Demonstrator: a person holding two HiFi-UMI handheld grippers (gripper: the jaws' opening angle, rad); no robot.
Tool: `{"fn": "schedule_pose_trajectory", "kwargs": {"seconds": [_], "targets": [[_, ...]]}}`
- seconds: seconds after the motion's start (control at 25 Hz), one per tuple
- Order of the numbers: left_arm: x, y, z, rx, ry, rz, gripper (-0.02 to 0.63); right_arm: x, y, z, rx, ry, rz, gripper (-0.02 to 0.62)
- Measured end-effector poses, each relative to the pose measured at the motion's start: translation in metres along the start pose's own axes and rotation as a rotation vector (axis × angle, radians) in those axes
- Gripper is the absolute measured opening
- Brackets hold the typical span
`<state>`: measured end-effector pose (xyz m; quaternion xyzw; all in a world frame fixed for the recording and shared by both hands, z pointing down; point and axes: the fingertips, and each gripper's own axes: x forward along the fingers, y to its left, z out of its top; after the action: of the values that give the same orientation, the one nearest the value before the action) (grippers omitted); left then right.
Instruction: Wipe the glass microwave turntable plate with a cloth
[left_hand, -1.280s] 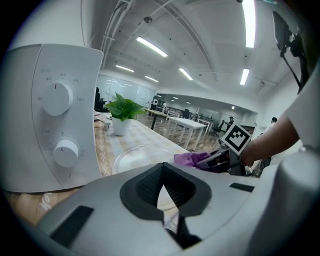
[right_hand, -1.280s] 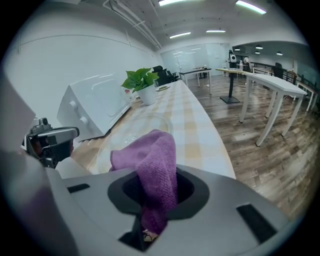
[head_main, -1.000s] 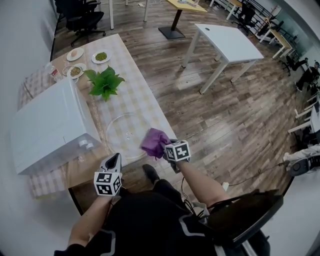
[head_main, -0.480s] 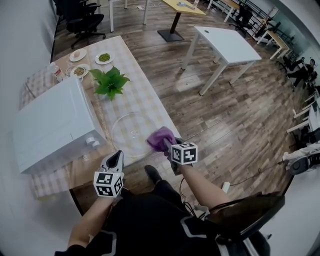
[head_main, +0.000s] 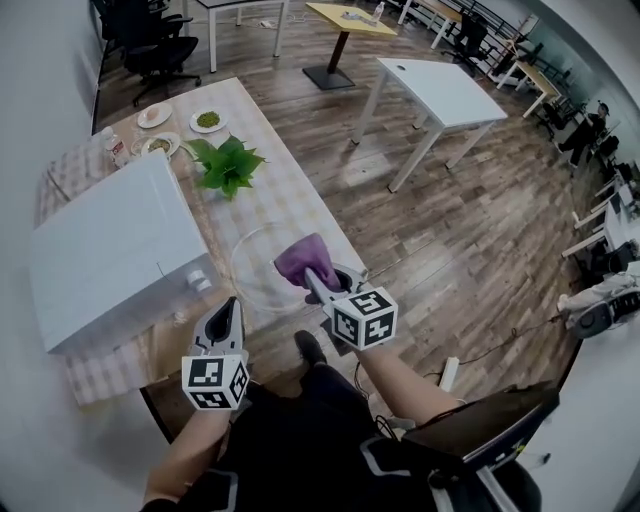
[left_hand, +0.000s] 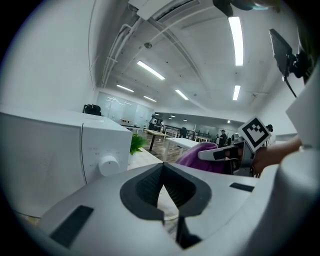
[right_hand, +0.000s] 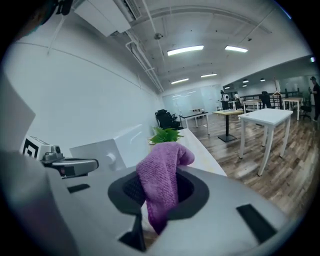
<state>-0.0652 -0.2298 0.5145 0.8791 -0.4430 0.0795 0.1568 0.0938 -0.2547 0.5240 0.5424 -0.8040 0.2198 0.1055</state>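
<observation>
Starting nearest the person, the left claw (head_main: 228, 308) hangs off the near-left rim of the glass plate (head_main: 250, 272), above the near end of the table (head_main: 290, 205) and apart from the glass. In the left gripper view its jaws are drawn together at the tips, with nothing gripped between them.

Just off the plate's near-right rim is the right claw (head_main: 315, 286), its jaws pointing in over the glass. They are clamped on a purple cloth (head_main: 303, 260). In the right gripper view the cloth (right_hand: 161, 172) bunches up above the jaws and trails out below them. From the head view the bunched cloth covers the plate's near-right part. Whether it touches the glass cannot be told.

The plate lies flat on the table's checked covering, and the rest of its clear surface is bare.

Left of the plate stands a white microwave (head_main: 110, 250), with a knob (left_hand: 109, 164) on the face turned toward the plate. Beyond the plate's far rim is a leafy green plant (head_main: 228, 165), and past that a few small dishes (head_main: 208, 120) sit at the table's far end. To the plate's right, past the table edge, lies wood floor (head_main: 420, 250), with a white table (head_main: 440, 90) well apart.
</observation>
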Motion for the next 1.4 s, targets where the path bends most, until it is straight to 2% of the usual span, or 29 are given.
{"fn": "schedule_pose_trajectory", "kwargs": {"seconds": [0.16,0.32,0.48,0.64,0.84,1.08,1.4], "targets": [[-0.015,0.005,0.012,0.008,-0.02,-0.007,0.006,0.002,0.031,0.01,-0.063,-0.013,0.026,0.074],[-0.022,0.013,0.046,0.041,-0.08,-0.005,0.006,-0.005,0.049,0.042,-0.031,-0.06,0.101,0.074],[-0.025,0.019,0.08,0.073,-0.121,0.049,0.006,-0.014,0.057,0.077,-0.112,-0.095,0.146,0.072],[-0.029,0.004,0.098,0.058,-0.145,0.052,0.006,-0.021,0.061,0.098,-0.122,-0.131,0.196,0.071],[-0.026,-0.005,0.106,0.06,-0.163,0.091,0.006,-0.026,0.064,0.11,-0.171,-0.166,0.233,0.071],[-0.022,-0.007,0.107,0.04,-0.171,0.139,0.006,-0.028,0.061,0.109,-0.211,-0.162,0.254,0.066],[-0.018,-0.016,0.107,0.039,-0.165,0.145,0.006,-0.026,0.057,0.118,-0.207,-0.18,0.276,0.066]]}}
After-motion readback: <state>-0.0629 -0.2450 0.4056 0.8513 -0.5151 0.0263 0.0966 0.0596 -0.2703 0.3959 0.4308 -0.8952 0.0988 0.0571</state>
